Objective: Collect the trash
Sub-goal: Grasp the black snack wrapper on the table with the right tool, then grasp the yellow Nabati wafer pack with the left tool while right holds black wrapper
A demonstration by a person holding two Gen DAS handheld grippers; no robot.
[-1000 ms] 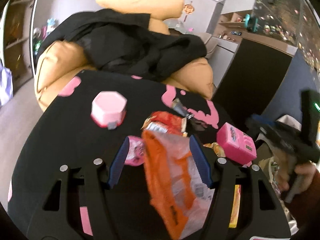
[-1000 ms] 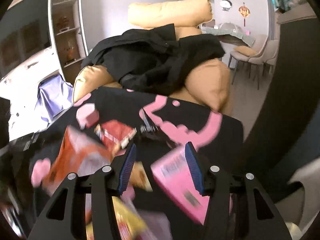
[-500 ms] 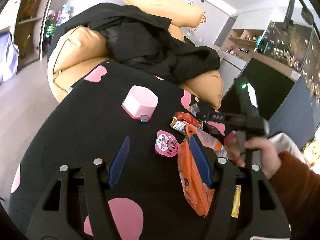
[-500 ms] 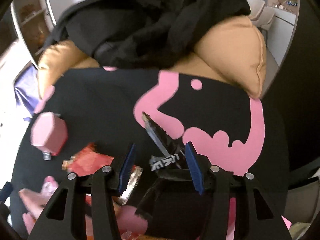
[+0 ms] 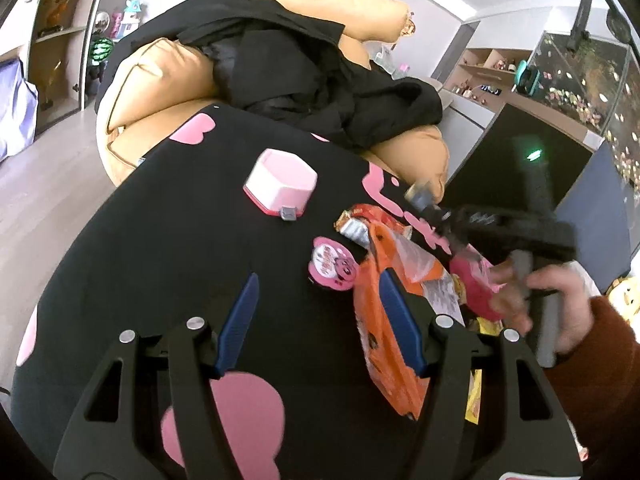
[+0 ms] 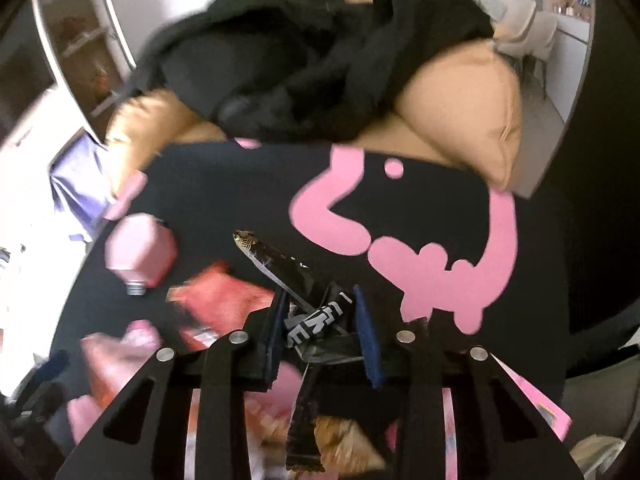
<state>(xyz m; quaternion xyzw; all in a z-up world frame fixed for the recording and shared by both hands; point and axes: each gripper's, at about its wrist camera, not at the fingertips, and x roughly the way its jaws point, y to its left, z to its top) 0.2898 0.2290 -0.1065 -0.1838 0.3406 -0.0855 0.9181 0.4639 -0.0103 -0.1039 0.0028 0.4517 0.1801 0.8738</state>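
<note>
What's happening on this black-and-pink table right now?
A person is clearing snack trash with two handheld grippers. The right gripper is closing on a black wrapper, which sits between its blue pads. The left gripper is open and holds nothing; an orange packet lies by its right finger. A pink hexagonal box and a round pink sticker remain on the table.

We see a black tablecloth [image 5: 132, 240] with pink patches. A pink hexagonal box [image 5: 280, 186] stands on it, well apart from a round pink sticker [image 5: 334, 264] nearer us. Behind the table sits a tan sofa [image 5: 148, 92] with black clothes [image 5: 304, 76] heaped on it. Shelves [image 5: 60, 36] stand at far left.
</note>
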